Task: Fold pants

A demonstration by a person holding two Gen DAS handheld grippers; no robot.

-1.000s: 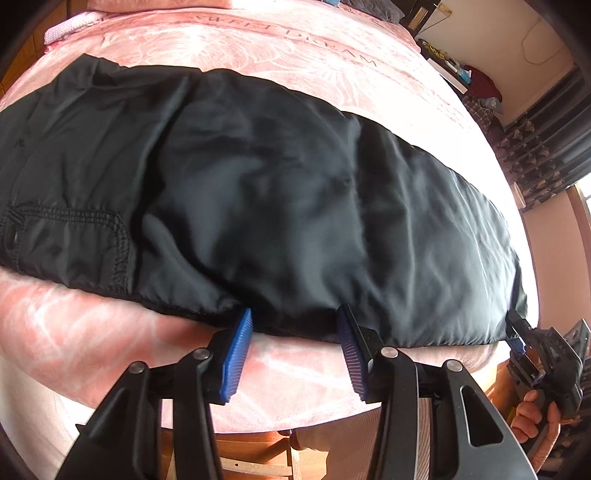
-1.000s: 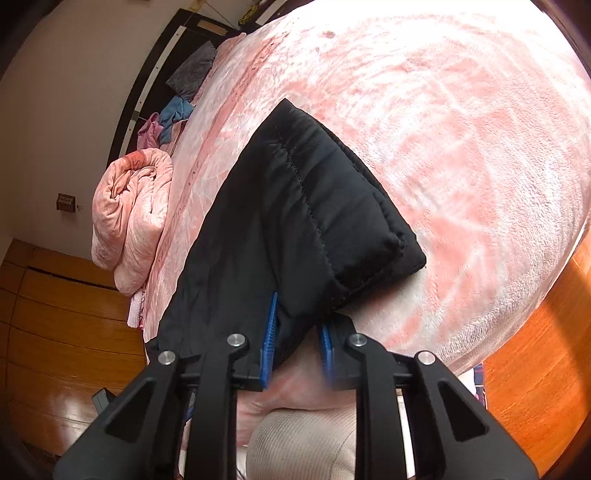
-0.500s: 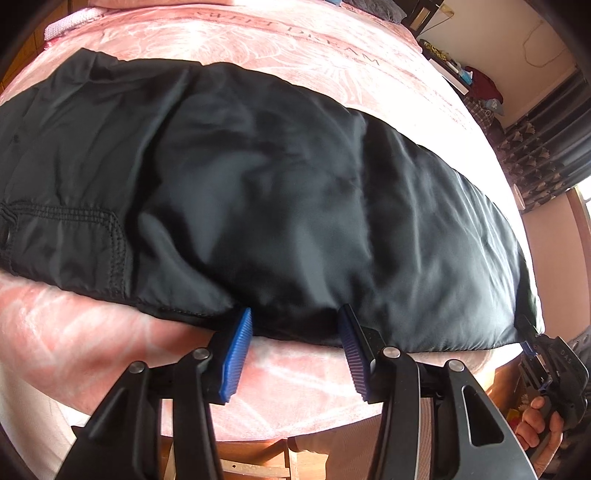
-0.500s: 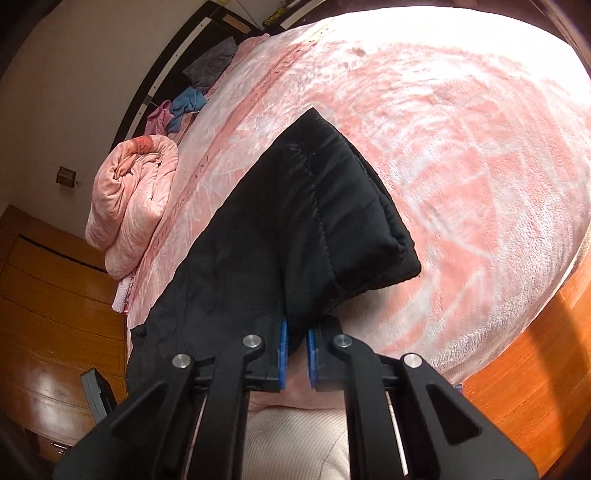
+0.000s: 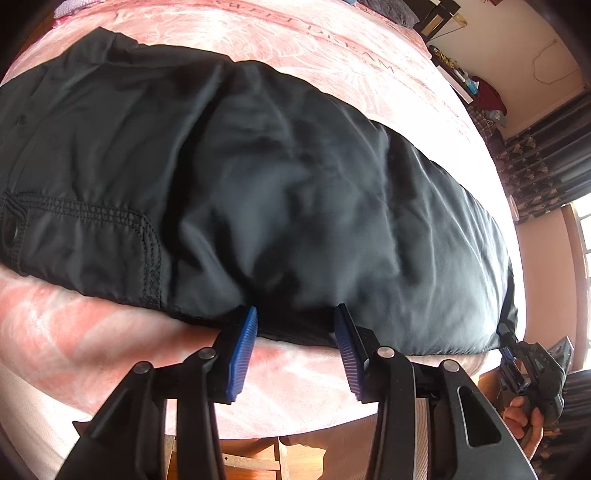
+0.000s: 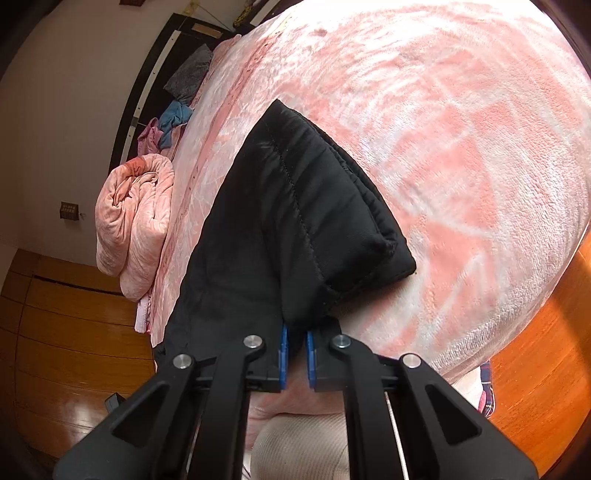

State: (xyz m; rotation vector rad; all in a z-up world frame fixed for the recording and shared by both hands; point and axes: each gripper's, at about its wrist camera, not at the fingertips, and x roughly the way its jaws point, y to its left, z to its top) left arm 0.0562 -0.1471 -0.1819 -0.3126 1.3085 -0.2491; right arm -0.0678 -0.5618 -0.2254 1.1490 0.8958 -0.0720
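Observation:
Black pants [image 5: 277, 184] lie lengthwise across a pink bed [image 5: 258, 33], pocket end at the left, leg end at the right. My left gripper [image 5: 295, 314] is at their near edge. Its jaws are closing, the fabric's edge lies between the blue fingertips [image 5: 243, 343], and the pads do not press it. In the right wrist view the quilted leg end of the pants [image 6: 288, 221] rests on the bed [image 6: 461, 147], and my right gripper [image 6: 295, 339] is shut on its near corner. That right gripper [image 5: 506, 354] also shows in the left wrist view, with a hand [image 5: 521, 417] holding it.
A rolled pink quilt [image 6: 133, 221] lies at the bed's left side, with loose clothes [image 6: 177, 114] near the dark headboard. Wooden floor [image 6: 74, 314] lies below. A shelf with small items [image 5: 476, 88] and dark curtains [image 5: 546, 155] stand beyond the bed. A beige knee [image 6: 303, 443] is under my grippers.
The right gripper's jaws have shut on the near corner of the leg end. The left gripper has kept its place at the pants' near edge.

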